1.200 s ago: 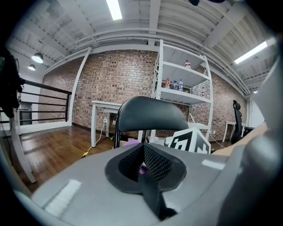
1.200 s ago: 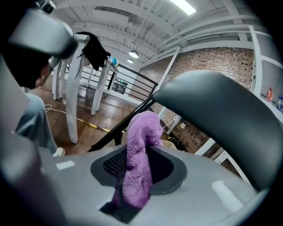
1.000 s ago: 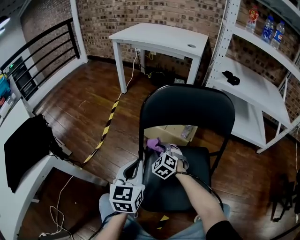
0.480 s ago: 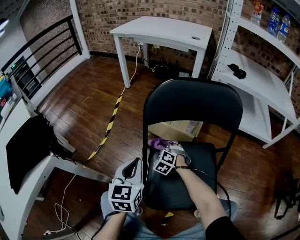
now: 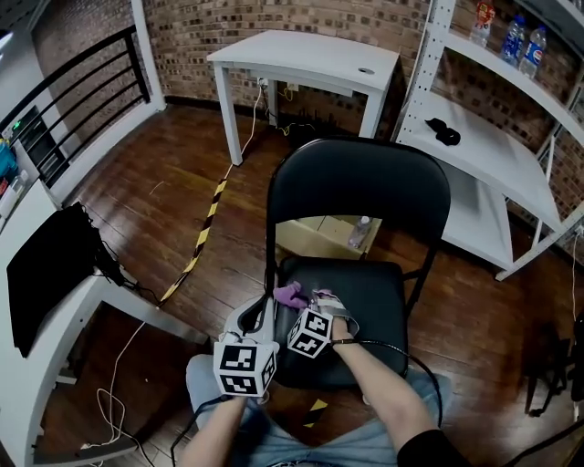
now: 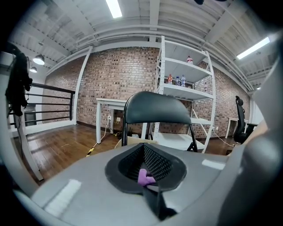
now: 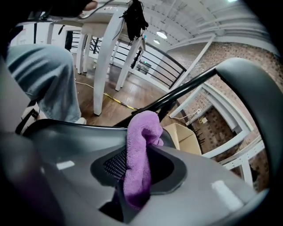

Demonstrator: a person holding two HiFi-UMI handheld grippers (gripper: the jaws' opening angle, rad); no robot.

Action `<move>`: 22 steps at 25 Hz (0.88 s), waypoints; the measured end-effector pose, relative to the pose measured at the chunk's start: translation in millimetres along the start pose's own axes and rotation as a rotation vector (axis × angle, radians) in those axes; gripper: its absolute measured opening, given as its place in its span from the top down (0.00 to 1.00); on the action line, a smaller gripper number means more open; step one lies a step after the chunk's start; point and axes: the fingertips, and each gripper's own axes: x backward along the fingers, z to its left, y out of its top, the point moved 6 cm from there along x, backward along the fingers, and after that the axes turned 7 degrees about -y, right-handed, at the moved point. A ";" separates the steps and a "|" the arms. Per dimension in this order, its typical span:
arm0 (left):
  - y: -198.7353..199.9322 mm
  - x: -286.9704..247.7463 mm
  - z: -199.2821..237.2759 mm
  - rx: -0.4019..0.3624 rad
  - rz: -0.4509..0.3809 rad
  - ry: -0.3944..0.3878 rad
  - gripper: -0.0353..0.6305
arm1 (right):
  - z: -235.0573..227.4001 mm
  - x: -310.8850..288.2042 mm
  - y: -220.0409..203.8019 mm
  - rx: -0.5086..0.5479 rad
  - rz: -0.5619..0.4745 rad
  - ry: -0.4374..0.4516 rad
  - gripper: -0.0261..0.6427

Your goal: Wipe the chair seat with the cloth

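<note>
Pinching the purple cloth (image 7: pixel 138 163), the right gripper (image 5: pixel 319 299) has its jaws clamped on the fold, with the cloth bunched just ahead of them at the near left edge of the black chair seat (image 5: pixel 370 292). Left gripper (image 5: pixel 259 315) is just beside it, left of the seat edge, jaws pressed together on nothing; a bit of cloth shows past their tips. Seat is matte black. Curved backrest (image 5: pixel 360 182) stands beyond both jaws. Dark wood plank floor (image 5: pixel 155 201) all round, yellow-black tape (image 5: pixel 205 244) left of the jaws, cardboard box (image 5: pixel 318 239) under the backrest, white table (image 5: pixel 301 55) and brick wall (image 5: pixel 210 27) farther ahead, white shelf rack (image 5: pixel 484 155) with bottles (image 5: pixel 516 38) off right.
</note>
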 end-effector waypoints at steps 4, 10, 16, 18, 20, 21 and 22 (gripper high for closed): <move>-1.6 7.7 -9.7 -0.006 -0.009 -0.010 0.94 | 30.7 24.9 -0.3 -0.011 -0.020 0.029 0.79; 5.4 22.9 -19.6 -0.008 -0.040 -0.014 0.94 | 76.4 63.7 -1.2 0.003 -0.057 0.062 0.79; 5.8 33.2 -36.6 -0.011 -0.057 -0.029 0.94 | 117.3 99.3 -7.0 0.006 -0.095 0.064 0.79; 3.5 35.5 -43.0 -0.015 -0.056 -0.038 0.94 | 128.5 109.0 -8.6 -0.008 -0.102 0.063 0.79; 0.6 36.8 -48.3 -0.018 -0.052 -0.046 0.94 | 137.8 116.8 -9.5 -0.020 -0.103 0.062 0.79; -0.7 37.4 -50.2 -0.019 -0.049 -0.049 0.94 | 142.0 119.5 -9.4 -0.023 -0.104 0.064 0.79; -1.8 37.9 -51.9 -0.020 -0.047 -0.052 0.94 | 145.3 121.2 -9.2 -0.023 -0.106 0.065 0.79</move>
